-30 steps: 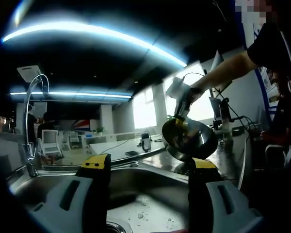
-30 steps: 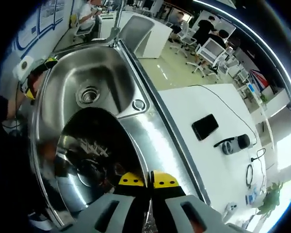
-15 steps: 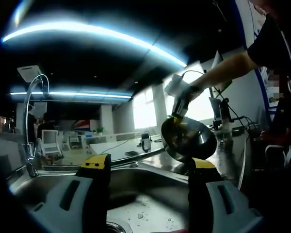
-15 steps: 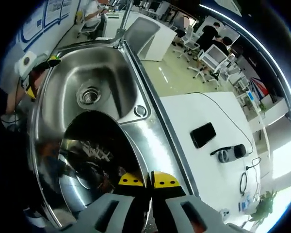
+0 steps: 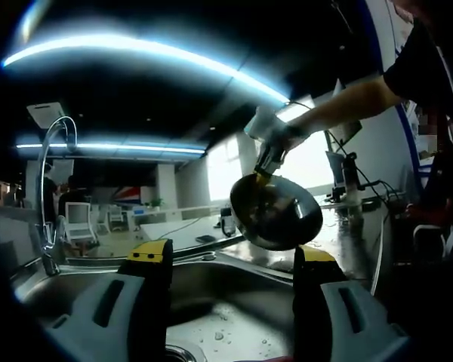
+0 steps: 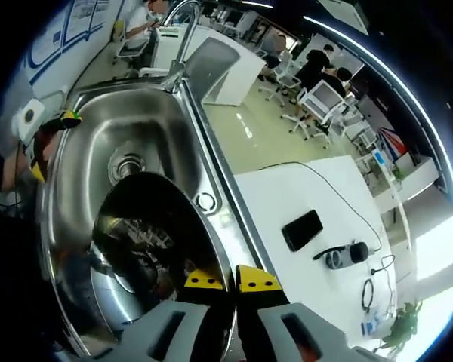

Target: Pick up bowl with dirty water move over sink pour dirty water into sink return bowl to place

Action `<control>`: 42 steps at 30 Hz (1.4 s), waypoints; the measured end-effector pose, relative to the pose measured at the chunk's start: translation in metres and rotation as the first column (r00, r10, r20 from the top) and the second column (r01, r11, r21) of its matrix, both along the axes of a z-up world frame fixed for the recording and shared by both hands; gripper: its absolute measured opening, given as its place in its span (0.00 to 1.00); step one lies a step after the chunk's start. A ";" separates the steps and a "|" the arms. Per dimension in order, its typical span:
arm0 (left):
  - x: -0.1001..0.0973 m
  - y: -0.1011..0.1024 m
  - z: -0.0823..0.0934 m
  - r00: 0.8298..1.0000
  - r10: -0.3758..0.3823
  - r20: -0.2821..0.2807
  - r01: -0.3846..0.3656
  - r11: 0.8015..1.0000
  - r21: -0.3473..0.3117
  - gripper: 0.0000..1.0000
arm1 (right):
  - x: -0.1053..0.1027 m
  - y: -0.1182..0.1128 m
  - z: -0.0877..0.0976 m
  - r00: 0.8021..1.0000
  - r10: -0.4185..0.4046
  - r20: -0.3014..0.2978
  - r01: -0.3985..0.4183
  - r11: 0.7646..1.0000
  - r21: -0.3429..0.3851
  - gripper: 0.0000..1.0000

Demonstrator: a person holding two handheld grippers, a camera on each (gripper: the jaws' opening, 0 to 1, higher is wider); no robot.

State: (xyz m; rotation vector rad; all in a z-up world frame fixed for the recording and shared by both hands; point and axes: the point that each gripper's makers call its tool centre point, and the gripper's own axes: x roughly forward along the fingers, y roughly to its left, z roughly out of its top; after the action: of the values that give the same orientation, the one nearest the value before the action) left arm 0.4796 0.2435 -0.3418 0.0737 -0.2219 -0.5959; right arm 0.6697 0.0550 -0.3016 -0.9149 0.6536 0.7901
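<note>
Open-plan office behind; stainless steel sink point(image 6: 106, 143) set in a steel worktop, gooseneck tap point(image 5: 49, 188) at its far edge. Right gripper point(image 6: 232, 280) has its jaws closed on the rim of the steel bowl point(image 6: 147, 264), held in the air and tilted over the basin near the worktop's edge; water inside is hard to make out, possibly none. Left gripper point(image 5: 230, 260) hovers over the sink, jaws apart, holding nothing. Drain point(image 6: 127, 160) is uncovered. A phone point(image 6: 302, 230) lies on the white table beside the sink.

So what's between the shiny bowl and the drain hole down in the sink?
Nothing: in the right gripper view, bare steel sink floor runs from the bowl rim to the drain.
</note>
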 end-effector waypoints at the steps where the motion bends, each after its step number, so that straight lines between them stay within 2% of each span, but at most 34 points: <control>1: 0.000 0.000 0.000 1.000 0.001 -0.001 -0.001 1.000 -0.001 0.59 | 0.001 0.003 0.001 1.000 -0.001 0.003 0.001 1.000 0.000 0.00; 19: -0.002 -0.001 0.001 1.000 -0.008 0.003 0.008 1.000 0.001 0.59 | 0.012 0.032 0.009 0.999 -0.023 0.029 0.022 0.999 0.034 0.00; 28: -0.004 -0.001 0.002 1.000 -0.011 0.011 0.011 1.000 0.002 0.59 | 0.019 0.055 0.009 0.999 -0.017 0.031 0.016 0.999 0.028 0.00; 35: -0.003 -0.001 -0.002 1.000 -0.002 -0.004 0.002 1.000 0.019 0.59 | 0.019 0.073 0.007 0.999 0.001 0.039 -0.002 1.000 0.023 0.00; 42: -0.004 0.001 0.002 1.000 -0.001 0.008 0.001 1.000 0.000 0.59 | 0.018 0.084 0.003 0.998 0.021 0.061 -0.020 1.000 -0.005 0.00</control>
State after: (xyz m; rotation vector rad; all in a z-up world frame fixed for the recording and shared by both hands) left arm 0.4757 0.2448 -0.3400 0.0756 -0.2299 -0.5965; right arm 0.6872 0.1393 -0.2987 -0.9477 0.5932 0.7762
